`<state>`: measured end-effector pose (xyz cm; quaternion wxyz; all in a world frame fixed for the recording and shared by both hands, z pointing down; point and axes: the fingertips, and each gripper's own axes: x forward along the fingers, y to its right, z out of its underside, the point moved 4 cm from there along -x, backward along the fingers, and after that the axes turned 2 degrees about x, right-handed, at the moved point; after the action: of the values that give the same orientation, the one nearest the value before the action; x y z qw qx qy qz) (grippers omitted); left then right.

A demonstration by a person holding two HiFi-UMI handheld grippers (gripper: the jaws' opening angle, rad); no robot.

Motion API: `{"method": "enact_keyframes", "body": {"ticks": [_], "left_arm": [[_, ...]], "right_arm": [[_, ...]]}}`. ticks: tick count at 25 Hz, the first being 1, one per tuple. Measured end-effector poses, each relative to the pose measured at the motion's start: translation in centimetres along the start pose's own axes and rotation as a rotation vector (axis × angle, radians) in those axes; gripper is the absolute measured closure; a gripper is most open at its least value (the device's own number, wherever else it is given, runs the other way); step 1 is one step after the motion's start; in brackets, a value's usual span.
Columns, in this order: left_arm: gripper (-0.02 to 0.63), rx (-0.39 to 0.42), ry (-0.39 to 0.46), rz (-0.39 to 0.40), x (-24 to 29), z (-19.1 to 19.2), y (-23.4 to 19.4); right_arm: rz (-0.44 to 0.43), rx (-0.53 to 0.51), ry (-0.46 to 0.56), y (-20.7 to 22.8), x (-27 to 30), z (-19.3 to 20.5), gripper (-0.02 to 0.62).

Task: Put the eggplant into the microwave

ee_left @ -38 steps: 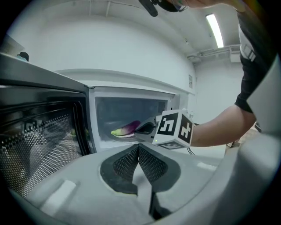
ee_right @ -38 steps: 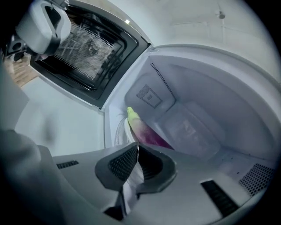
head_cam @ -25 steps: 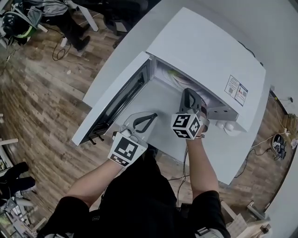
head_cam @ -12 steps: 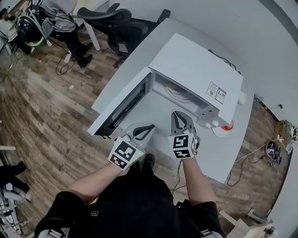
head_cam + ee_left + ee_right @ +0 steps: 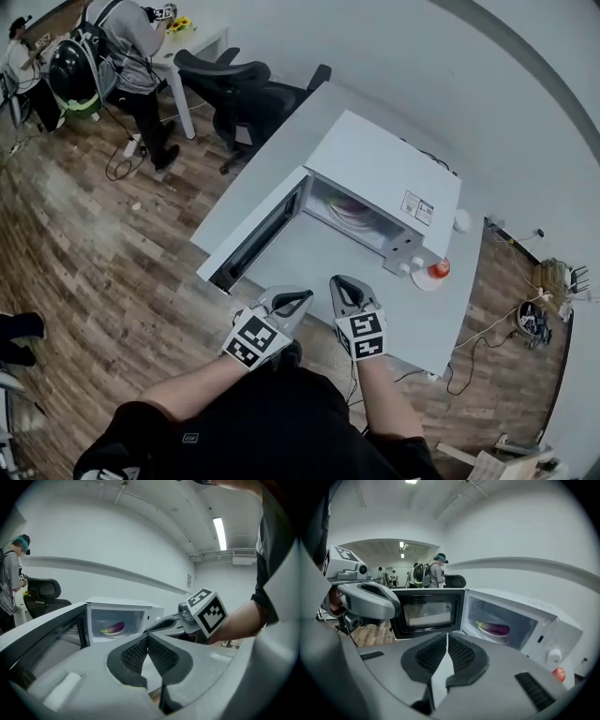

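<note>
A wood-floored room holds a white tabletop [image 5: 309, 253]. At left, a door [image 5: 255, 236] stands swung wide open. The left tongs [image 5: 298, 300] and right tongs [image 5: 339, 284] hover by the near edge, each pressed together, holding nothing. Farther right, inside the microwave [image 5: 384, 169], the eggplant [image 5: 497, 629] lies on a plate [image 5: 490, 637].
</note>
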<state>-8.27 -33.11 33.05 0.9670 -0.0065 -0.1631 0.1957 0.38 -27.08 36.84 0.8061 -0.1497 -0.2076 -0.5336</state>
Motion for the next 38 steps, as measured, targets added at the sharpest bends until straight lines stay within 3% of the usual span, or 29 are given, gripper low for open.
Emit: {"method": "enact_keyframes", "body": {"ticks": [5, 12, 20, 29, 38], "left_arm": [[0.598, -0.003, 0.005, -0.017, -1.9, 0.1, -0.3], [0.598, -0.003, 0.026, -0.054, -3.0, -1.4, 0.3], [0.598, -0.025, 0.061, -0.026, -0.3, -4.2, 4.6], [0.598, 0.000, 0.050, -0.019, 1.6, -5.5, 9.3], [0.598, 0.029, 0.059, -0.018, 1.5, -6.7, 10.7]], "right_arm": [[-0.009, 0.091, 0.034, -1.4, -2.1, -0.1, 0.572], [-0.033, 0.132, 0.127, -1.3, -6.5, -1.6, 0.572], [-0.052, 0.188, 0.153, 2.8, -14.0, -0.1, 0.574], [-0.114, 0.274, 0.260, 4.7, -18.9, 1.0, 0.580], [-0.126, 0.228, 0.332, 4.0, -21.2, -0.2, 0.581]]}}
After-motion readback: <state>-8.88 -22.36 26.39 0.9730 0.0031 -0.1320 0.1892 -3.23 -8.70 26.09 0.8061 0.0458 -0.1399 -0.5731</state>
